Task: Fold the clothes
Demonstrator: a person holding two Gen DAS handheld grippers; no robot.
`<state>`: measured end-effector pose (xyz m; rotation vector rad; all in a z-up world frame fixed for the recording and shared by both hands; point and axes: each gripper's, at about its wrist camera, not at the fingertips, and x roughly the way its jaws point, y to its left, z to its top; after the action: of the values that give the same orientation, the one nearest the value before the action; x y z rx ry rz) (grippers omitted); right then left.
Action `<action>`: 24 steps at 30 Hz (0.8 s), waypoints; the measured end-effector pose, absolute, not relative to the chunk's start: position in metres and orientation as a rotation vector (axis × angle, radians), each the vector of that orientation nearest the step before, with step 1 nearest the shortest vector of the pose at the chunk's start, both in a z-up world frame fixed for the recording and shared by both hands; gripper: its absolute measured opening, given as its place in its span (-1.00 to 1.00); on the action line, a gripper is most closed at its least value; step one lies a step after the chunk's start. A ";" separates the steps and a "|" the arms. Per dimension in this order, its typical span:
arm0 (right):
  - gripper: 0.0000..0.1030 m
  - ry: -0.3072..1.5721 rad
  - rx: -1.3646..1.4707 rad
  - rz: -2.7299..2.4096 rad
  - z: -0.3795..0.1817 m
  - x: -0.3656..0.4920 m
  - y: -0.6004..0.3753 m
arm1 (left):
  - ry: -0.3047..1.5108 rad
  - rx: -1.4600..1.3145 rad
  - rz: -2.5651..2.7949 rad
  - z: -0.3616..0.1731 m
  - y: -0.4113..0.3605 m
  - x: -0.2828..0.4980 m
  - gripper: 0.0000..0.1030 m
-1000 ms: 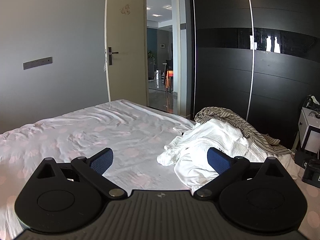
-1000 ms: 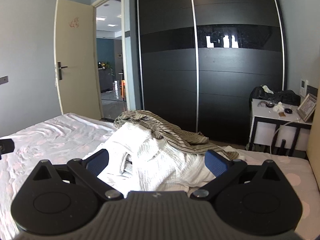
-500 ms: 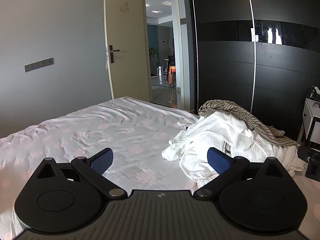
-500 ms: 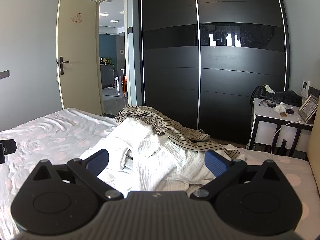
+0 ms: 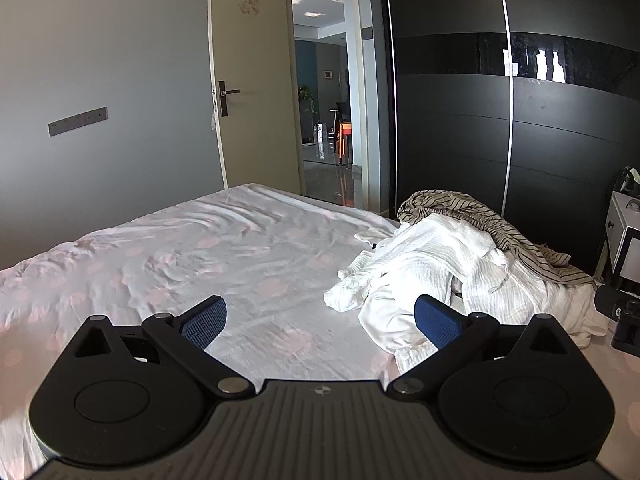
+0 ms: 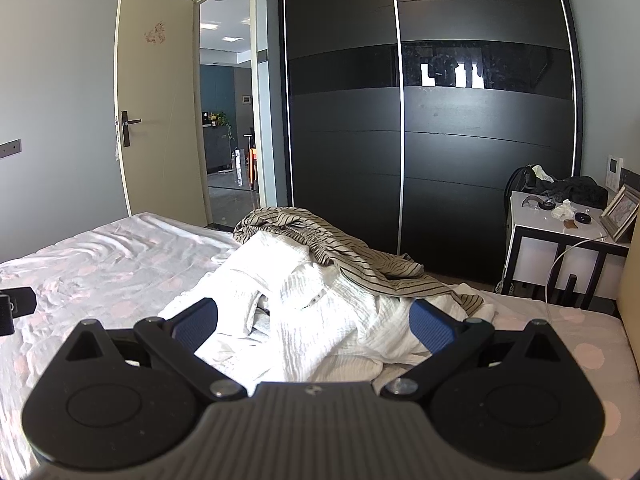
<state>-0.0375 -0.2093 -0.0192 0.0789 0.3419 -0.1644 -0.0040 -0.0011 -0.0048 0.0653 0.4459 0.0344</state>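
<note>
Hovering both grippers over the bed, nothing grasped. Left gripper: fingers spread wide, only bare sheet between them. Right gripper: fingers equally wide apart, framing the white garment, which lies crumpled in a heap on the bed's far right side. Striped garment is draped over the heap's far side. I judge the step as approach, before first pick. Next move calls for finding a white edge or corner, closing there, and pulling it clear onto open sheet.

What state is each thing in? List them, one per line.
left claw: open, empty
right claw: open, empty
white garment: crumpled, unfolded
striped garment: heaped, draped over the white one
bedroom door: open
wardrobe doors: shut
bedsheet: wrinkled
</note>
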 end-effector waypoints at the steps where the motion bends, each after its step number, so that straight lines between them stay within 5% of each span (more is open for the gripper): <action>1: 0.99 0.344 0.080 -0.163 -0.019 -0.037 -0.210 | 0.448 0.065 0.034 -0.005 -0.001 -0.004 0.99; 24: 0.99 0.360 0.085 -0.141 -0.026 -0.035 -0.215 | 0.502 0.042 0.045 -0.017 0.004 0.003 0.98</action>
<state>-0.0349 -0.2150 -0.0264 0.0850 0.3599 -0.1407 0.0032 0.0042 -0.0168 0.0416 0.5018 0.0454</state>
